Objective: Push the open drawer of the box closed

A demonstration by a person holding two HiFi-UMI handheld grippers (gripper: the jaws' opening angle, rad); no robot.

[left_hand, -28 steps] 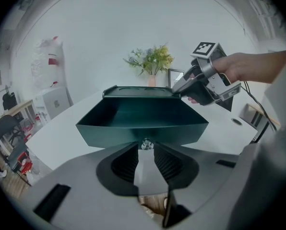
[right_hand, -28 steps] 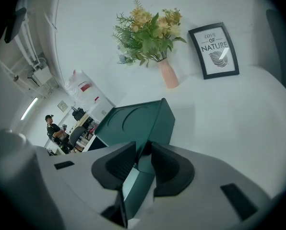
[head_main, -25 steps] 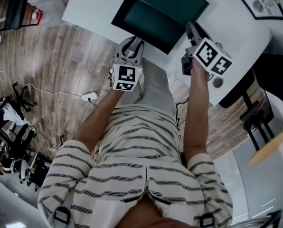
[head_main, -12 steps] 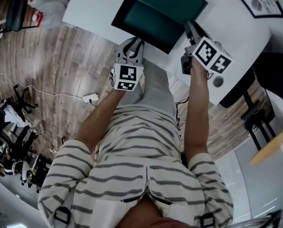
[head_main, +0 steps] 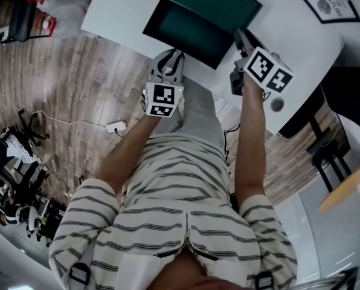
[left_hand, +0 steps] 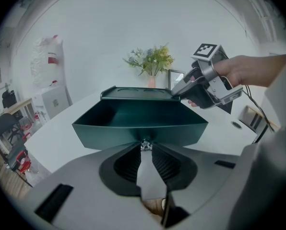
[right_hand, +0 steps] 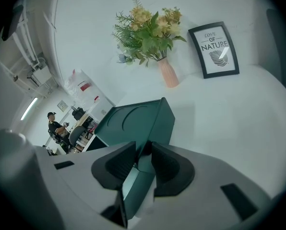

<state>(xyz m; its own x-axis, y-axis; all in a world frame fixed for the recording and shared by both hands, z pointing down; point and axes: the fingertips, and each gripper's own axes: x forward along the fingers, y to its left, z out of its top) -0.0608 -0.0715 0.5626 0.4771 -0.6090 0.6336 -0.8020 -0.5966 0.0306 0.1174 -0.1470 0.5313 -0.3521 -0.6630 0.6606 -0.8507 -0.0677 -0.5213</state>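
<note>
Right now both your grippers are on the dark teal box (head_main: 219, 2), whose drawer (head_main: 183, 32) stands open toward you on the smooth white table (head_main: 122, 11).

Your left gripper (head_main: 174, 58) has its ribbed black pads drawn narrow onto the small shiny knob (left_hand: 144, 145) at the centre of the drawer's flat front. The drawer is a matte, thin-walled tray with flared sides, at the upper middle of the head view. Your right gripper (head_main: 239, 36) is pinched narrow on a thin teal edge of the box at its right front corner, though the pads hide exactly which part. A shallow pressed circle marks the box's flat top. The box's far end is cut off at the top of the head view.
</note>
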